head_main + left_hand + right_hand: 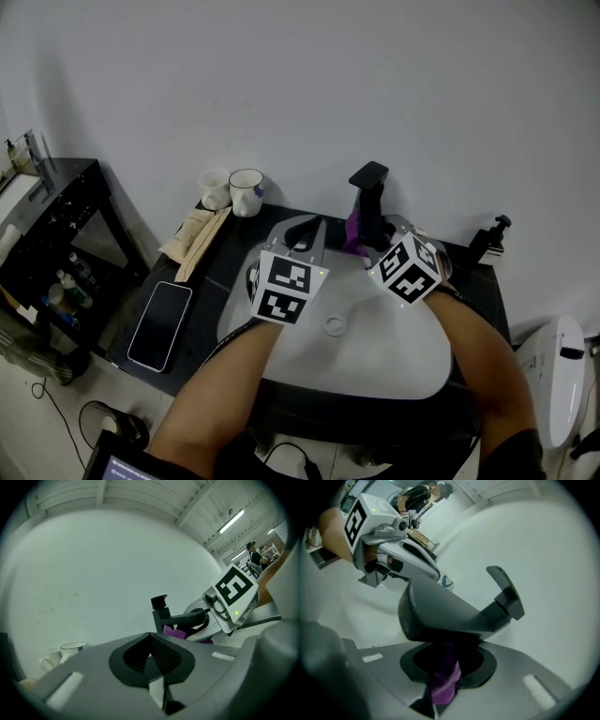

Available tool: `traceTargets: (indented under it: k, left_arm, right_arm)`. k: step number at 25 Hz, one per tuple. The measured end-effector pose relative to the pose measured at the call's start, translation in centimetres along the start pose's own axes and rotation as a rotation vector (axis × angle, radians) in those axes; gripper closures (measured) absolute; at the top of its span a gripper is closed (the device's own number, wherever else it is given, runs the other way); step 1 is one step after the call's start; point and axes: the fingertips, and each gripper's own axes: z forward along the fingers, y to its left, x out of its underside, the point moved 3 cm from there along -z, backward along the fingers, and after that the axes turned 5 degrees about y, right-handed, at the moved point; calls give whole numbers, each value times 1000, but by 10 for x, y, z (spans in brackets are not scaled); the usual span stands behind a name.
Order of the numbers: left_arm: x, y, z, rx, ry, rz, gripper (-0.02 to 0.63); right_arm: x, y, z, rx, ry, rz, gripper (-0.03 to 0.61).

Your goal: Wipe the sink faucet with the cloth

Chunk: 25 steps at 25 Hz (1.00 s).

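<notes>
Purple cloth [443,681] is pinched in the right gripper [446,665], tucked right up under the matte black faucet spout [450,616]. Left gripper [152,660] has its jaws pressed together on nothing, over the white sink basin [375,356].

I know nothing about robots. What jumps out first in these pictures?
First the purple cloth, pinched in the right hand-held gripper just under the black faucet spout. Next comes the black-and-white marker cube that each hand-held gripper carries, above the white sink.
</notes>
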Motion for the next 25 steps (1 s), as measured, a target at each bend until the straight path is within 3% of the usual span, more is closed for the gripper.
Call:
traceTargets:
  k: [13,25]
  left_arm:
    - [1,-1,1,3,5,1,597]
    - [1,-1,1,3,4,1,597]
  right_arm:
    - [-2,-6,4,-71,13,58,499]
    - [1,14,19,-166,83,29,499]
